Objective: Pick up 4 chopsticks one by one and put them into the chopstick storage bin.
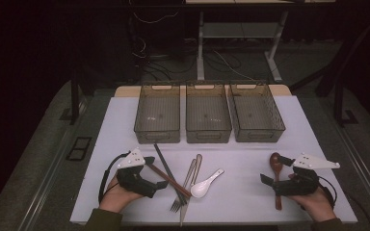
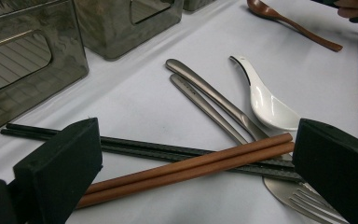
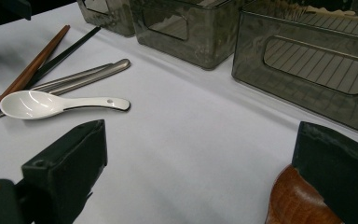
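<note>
My left gripper (image 1: 156, 173) (image 2: 198, 144) stands open low over the white table, its jaws either side of a pair of brown chopsticks (image 1: 166, 177) (image 2: 191, 163) that cross two black chopsticks (image 1: 161, 156) (image 2: 135, 145). Beside them lie a metal fork (image 1: 180, 195) (image 2: 303, 196), another steel handle (image 2: 205, 93) and a white ceramic spoon (image 1: 204, 185) (image 2: 268, 105) (image 3: 37, 103). At the right, my right gripper (image 1: 275, 179) (image 3: 200, 140) is open over a brown wooden spoon (image 1: 275, 161) (image 3: 298, 200), whose bowl lies close to the right jaw.
Three smoky translucent bins (image 1: 158, 132) (image 1: 208, 134) (image 1: 257, 134) stand side by side at the back of the table, with nothing visible in them. Bare white tabletop (image 1: 243, 163) separates the cutlery pile from the wooden spoon. The front edge runs just below both hands.
</note>
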`<state>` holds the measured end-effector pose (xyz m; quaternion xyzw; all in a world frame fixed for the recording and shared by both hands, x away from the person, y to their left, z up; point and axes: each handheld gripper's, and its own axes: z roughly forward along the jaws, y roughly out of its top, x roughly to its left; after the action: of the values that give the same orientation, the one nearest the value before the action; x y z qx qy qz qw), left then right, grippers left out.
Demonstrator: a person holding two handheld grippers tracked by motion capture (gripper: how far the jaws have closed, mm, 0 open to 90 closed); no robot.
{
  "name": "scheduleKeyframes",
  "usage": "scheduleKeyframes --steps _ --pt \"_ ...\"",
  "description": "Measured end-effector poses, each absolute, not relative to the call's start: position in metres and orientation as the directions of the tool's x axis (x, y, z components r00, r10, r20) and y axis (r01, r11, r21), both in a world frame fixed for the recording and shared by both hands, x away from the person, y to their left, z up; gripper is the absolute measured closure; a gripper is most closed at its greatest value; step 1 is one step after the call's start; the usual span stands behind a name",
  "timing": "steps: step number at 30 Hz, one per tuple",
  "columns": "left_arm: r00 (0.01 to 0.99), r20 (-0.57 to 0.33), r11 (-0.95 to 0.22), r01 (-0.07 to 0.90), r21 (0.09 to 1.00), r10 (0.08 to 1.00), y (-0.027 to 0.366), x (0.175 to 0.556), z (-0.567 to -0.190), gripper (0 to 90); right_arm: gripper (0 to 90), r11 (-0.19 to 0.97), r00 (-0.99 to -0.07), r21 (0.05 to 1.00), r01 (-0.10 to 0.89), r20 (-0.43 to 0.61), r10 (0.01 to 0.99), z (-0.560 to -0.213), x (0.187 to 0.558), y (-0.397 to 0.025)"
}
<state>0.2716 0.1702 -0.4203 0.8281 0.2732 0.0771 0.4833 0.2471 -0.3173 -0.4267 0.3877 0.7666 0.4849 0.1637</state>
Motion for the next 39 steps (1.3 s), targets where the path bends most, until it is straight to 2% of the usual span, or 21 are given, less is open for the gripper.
scheduleKeyframes --steps 12,17,19,23,30,34,39 --pt "0.840 -0.135 -0.393 0.381 0.837 0.526 0.169 0.273 -0.420 3.1 2.7 0.217 -0.641 0.871 0.441 0.137 0.755 -0.427 0.247 -0.319" --pt "0.839 -0.135 -0.391 0.381 0.838 0.527 0.170 0.272 -0.418 14.3 2.7 0.225 -0.641 0.864 0.450 0.137 0.755 -0.429 0.247 -0.319" --pt "0.845 -0.133 -0.408 0.381 0.829 0.518 0.169 0.271 -0.419 16.1 2.7 0.222 -0.638 0.866 0.449 0.137 0.758 -0.428 0.247 -0.319" --pt "0.855 -0.134 -0.427 0.379 0.821 0.501 0.166 0.269 -0.420 28.7 2.7 0.222 -0.636 0.866 0.447 0.133 0.760 -0.427 0.247 -0.318" --pt "0.881 -0.156 -0.464 0.377 0.802 0.447 0.163 0.269 -0.422 63.0 2.7 0.226 -0.635 0.864 0.449 0.132 0.761 -0.428 0.247 -0.318" --pt "0.892 -0.169 -0.484 0.377 0.790 0.419 0.159 0.268 -0.424 78.1 2.7 0.228 -0.634 0.862 0.453 0.132 0.762 -0.428 0.248 -0.319" --pt "0.905 -0.185 -0.513 0.376 0.772 0.384 0.153 0.267 -0.426 88.7 2.8 0.229 -0.634 0.862 0.452 0.130 0.763 -0.428 0.247 -0.318"
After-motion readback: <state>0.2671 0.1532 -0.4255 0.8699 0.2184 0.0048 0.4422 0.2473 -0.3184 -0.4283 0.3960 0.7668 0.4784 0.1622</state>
